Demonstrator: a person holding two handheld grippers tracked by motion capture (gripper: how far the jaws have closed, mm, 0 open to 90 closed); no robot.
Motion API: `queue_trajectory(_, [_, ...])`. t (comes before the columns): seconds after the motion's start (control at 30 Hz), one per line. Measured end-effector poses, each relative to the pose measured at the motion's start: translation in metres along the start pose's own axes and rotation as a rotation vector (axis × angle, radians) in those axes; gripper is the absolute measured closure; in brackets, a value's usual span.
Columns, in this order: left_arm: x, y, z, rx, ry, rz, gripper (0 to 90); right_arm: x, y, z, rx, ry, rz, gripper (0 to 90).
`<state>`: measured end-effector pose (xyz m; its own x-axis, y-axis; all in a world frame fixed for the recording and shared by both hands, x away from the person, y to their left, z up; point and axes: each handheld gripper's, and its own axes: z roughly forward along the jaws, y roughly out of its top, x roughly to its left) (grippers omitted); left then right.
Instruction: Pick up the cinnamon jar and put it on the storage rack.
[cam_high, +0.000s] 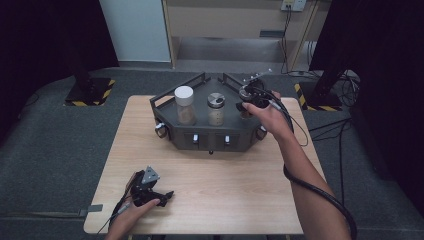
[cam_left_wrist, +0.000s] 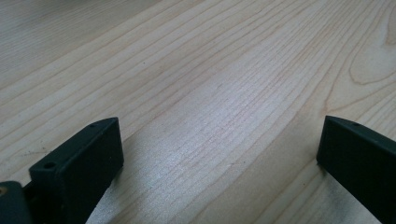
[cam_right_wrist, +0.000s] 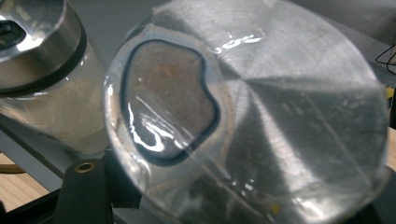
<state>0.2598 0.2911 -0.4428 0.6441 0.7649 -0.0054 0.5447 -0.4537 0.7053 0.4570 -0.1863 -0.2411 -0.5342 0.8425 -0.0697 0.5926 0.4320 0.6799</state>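
Note:
A dark grey rack (cam_high: 210, 141) stands at the far middle of the wooden table (cam_high: 225, 190). It holds a white-lidded jar (cam_high: 184, 105) at its left and a metal-lidded spice jar (cam_high: 216, 107) in the middle. My right gripper (cam_high: 248, 103) is at the rack's right end, shut on a third spice jar (cam_high: 244, 95). In the right gripper view that jar's metal lid with its clear flap (cam_right_wrist: 261, 116) sits close between the jaws of my right gripper (cam_right_wrist: 233, 196), beside the middle jar (cam_right_wrist: 42, 70). My left gripper (cam_high: 162, 195) (cam_left_wrist: 219, 135) rests open on the table with nothing between its jaws.
The rack has raised rails and small knobs (cam_high: 195, 138) on its front face. Bare tabletop lies between the rack and my left hand. Stands with striped bases (cam_high: 90, 92) and cables (cam_high: 330, 125) are on the floor beyond the table.

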Motion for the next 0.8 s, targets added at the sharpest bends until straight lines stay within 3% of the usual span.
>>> queue_trajectory(0.8, [0.001, 0.001, 0.0, 0.004, -0.002, 0.005, 0.0, 0.002, -0.009, 0.018, 0.013, 0.029, 0.022, 31.2])
